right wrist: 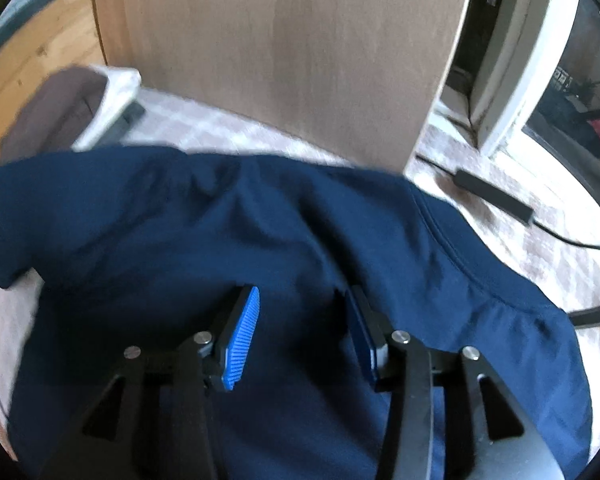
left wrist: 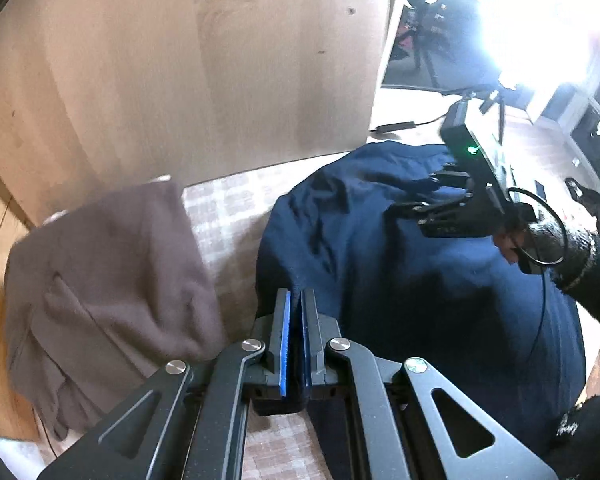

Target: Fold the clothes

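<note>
While my left gripper [left wrist: 296, 300] pinches the navy garment [left wrist: 400, 260] at its 9 o'clock edge, my right gripper [right wrist: 304, 300] hovers spread above it. A brown garment [left wrist: 108, 280] lies at 9 o'clock on the checked cloth [left wrist: 228, 200].

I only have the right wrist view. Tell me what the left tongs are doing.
Observer: The left tongs are shut on the edge of the navy garment.
Operator: Report what lies left of that garment.
Observer: A brown garment, loosely folded, on the checked cover.
Operator: Describe my own tongs from outside.
Observer: The right tongs hover open above the navy garment, a green light glowing on their body.
</note>
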A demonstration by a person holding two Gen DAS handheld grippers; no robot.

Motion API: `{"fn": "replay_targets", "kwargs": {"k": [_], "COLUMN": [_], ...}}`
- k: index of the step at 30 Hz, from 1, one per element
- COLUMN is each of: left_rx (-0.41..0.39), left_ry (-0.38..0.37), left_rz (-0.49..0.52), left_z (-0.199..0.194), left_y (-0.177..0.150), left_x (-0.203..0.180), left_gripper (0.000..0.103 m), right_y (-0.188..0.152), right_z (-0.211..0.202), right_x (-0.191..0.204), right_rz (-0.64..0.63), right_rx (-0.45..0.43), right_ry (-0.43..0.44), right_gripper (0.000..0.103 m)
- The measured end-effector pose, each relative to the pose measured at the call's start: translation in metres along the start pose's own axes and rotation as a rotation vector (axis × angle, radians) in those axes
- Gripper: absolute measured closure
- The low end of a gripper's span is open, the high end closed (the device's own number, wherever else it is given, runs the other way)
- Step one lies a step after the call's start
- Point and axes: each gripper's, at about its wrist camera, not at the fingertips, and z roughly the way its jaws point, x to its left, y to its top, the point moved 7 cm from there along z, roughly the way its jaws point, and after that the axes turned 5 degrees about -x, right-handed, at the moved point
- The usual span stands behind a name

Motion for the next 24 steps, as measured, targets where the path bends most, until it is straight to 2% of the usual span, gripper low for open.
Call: {"fn": "replay_targets", "kwargs": {"k": [4, 8, 11, 15, 17, 19, 20, 21, 24], "left_rx": [-0.023, -0.039, -0.06, -0.071, -0.059, -0.013, 0.026, 0.056, 0.051], "left_ry": [0.012, 0.03, 0.0, -0.062, -0.146, -0.277, -0.302, -0.316, -0.216], "left_rz": [-0.027, -0.074, -0.079, -0.05, -0.03, -0.038, -0.013, 0.016, 0.075], "left_z": [-0.011, -0.017, -0.023, -0.032, -0.031, -0.024, -0.022, -0.021, -0.03], "left_y": [0.012, 0.028, 0.04, 0.05, 0.048, 0.037, 0.026, 0.014, -0.019], "left_x": [0.017, 0.044, 0.044, 0.013, -0.024, -0.068, -0.084, -0.098, -0.095], "left_gripper": [0.099, 0.099, 0.099, 0.099, 0.098, 0.087, 0.073, 0.072, 0.071], "right_y": [0.021, 0.03, 0.022, 0.013, 0.008, 0.003, 0.0, -0.002, -0.009], "right_z": [0.002, 0.013, -0.002, -0.022, -0.031, -0.041, -0.046, -0.051, -0.066], "right_x": [0.004, 0.015, 0.008, -0.002, -0.007, -0.012, -0.014, -0.017, -0.024], "right_rz": [0.024, 0.028, 0.045, 0.068, 0.079, 0.091, 0.096, 0.102, 0.119], "right_rx": [-0.022, 0.011, 0.009, 0.007, 0.006, 0.005, 0.005, 0.004, 0.003], "right_ry": [0.051, 0.143, 0.136, 0.127, 0.123, 0.118, 0.116, 0.114, 0.107], "right_gripper": [0.059, 0.059, 0.059, 0.059, 0.059, 0.059, 0.058, 0.058, 0.056]}}
